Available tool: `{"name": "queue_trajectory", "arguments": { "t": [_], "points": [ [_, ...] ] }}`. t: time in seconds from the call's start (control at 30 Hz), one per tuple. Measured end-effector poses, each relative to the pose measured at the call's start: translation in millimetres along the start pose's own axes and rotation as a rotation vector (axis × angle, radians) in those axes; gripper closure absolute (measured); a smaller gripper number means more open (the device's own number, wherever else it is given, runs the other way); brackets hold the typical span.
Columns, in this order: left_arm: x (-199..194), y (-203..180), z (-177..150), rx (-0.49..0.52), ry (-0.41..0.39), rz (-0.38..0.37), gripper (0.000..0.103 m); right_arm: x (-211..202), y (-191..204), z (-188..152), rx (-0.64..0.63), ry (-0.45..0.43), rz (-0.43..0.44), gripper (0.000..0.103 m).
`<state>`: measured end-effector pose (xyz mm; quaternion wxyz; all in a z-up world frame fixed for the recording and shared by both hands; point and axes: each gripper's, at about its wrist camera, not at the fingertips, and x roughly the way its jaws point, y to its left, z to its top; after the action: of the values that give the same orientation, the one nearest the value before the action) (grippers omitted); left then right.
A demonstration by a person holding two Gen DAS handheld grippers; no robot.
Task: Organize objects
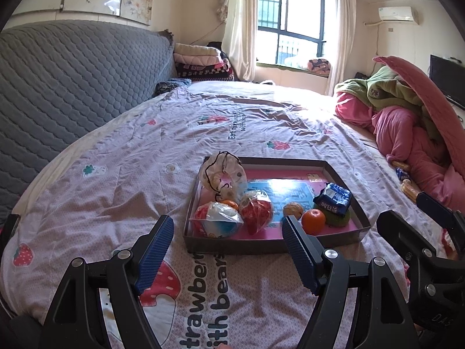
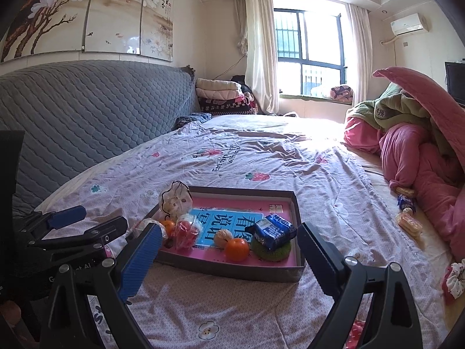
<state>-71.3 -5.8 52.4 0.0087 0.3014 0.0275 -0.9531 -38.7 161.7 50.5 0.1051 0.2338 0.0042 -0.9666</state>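
A shallow dark box tray [image 1: 270, 245] [image 2: 232, 270] with a pink floor lies on the bed. It holds an orange [image 1: 313, 221] [image 2: 237, 249], a blue snack packet [image 1: 332, 197] [image 2: 274, 230] on a green scrubber [image 1: 338, 218] [image 2: 271, 251], a walnut [image 1: 293, 209], a red bagged item [image 1: 257, 212] [image 2: 187, 232], a wrapped ball [image 1: 216, 222] and a white drawstring pouch [image 1: 223, 176] [image 2: 175, 200]. My left gripper [image 1: 228, 245] is open and empty just before the tray's near edge. My right gripper [image 2: 232, 251] is open and empty, with the tray's near part between its fingers.
Loose snacks lie on the sheet at the right: a blue packet [image 2: 406, 202], wrapped biscuits [image 2: 409, 224] and a floral scrunchie [image 2: 456, 279]. Pink and green quilts [image 2: 418, 145] are heaped at the right. A grey quilted headboard [image 1: 72, 81] runs along the left.
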Motion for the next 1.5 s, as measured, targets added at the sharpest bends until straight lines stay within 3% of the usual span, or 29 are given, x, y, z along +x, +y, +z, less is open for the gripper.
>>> {"name": "queue_trajectory", "arguments": {
  "t": [0.9,1.5],
  "points": [
    [28,-5,-25,0.016,0.089,0.009,0.025,35,-14,-36,0.027,0.156,-0.073,0.009],
    [48,-6,-44,0.027,0.126,0.007,0.025,41,-5,-57,0.002,0.176,-0.070,0.009]
  ]
}}
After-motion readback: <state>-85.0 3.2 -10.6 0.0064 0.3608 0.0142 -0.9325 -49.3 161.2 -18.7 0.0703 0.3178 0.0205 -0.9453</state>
